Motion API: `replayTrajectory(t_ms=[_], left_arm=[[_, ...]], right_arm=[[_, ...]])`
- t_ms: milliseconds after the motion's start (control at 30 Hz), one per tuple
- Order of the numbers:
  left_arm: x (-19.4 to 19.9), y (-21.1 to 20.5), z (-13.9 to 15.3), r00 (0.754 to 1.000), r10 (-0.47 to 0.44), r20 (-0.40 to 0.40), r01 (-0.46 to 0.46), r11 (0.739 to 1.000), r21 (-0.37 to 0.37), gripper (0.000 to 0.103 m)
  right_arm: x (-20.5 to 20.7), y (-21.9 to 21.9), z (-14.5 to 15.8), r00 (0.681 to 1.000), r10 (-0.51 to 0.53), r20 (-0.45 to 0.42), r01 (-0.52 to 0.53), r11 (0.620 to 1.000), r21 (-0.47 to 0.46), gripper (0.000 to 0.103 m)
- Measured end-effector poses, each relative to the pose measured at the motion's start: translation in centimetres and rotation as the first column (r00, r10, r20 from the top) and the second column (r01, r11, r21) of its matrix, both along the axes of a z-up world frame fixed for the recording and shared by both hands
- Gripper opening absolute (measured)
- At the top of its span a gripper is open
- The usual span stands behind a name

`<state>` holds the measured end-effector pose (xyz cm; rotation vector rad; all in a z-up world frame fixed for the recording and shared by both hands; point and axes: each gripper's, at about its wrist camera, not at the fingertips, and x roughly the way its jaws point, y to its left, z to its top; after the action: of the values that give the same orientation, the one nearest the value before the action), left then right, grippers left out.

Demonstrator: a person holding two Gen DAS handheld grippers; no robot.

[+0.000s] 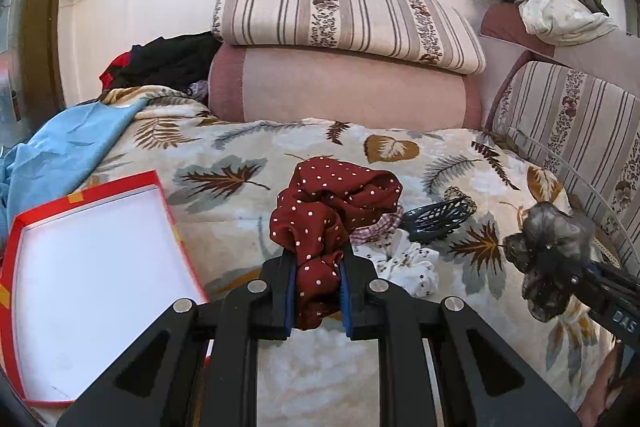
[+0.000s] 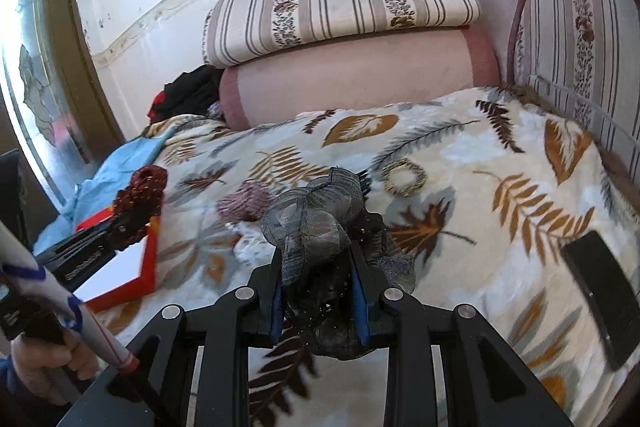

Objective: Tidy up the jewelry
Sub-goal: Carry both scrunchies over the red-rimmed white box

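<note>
Left wrist view: left gripper (image 1: 318,291), jaws pinching the red dotted scrunchie (image 1: 334,207), lifted over the bed (image 1: 280,143).
Right gripper (image 2: 318,291): jaws pinching the grey mesh scrunchie (image 2: 316,219).
Beside: red-rimmed box (image 1: 92,259), white inside, near the left gripper.
Beyond: black claw clip (image 1: 436,219), gold ring scrunchie (image 2: 404,177).

The box (image 1: 92,267) runs off the lower left of the left view, the red scrunchie (image 1: 328,223) hides part of the checked scrunchie (image 1: 376,231) behind it, and the phone (image 2: 604,299) at the right view's right edge is blurred.
</note>
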<state>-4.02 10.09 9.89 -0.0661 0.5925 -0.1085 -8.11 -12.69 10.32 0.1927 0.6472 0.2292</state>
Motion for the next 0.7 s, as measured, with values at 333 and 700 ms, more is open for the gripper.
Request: replayTrajectory(t_ms=[333,700], left_arm=[[-1.3,3.1,1.0,0.998,0.070,-0.004,-0.070,0.998,-0.010,0.016],[-1.8,6.1,1.0,0.990,0.137,-0.020,-0.137,0.991,-0.009,0.017]], right_arm=[[-1.1,2.2,0.0,0.998,0.048,-0.030,-0.047,0.998,0.051,0.030],[0.7,7.0,0.5,0.981,0.188,-0.047,-0.184,0.979,0.089,0.030]])
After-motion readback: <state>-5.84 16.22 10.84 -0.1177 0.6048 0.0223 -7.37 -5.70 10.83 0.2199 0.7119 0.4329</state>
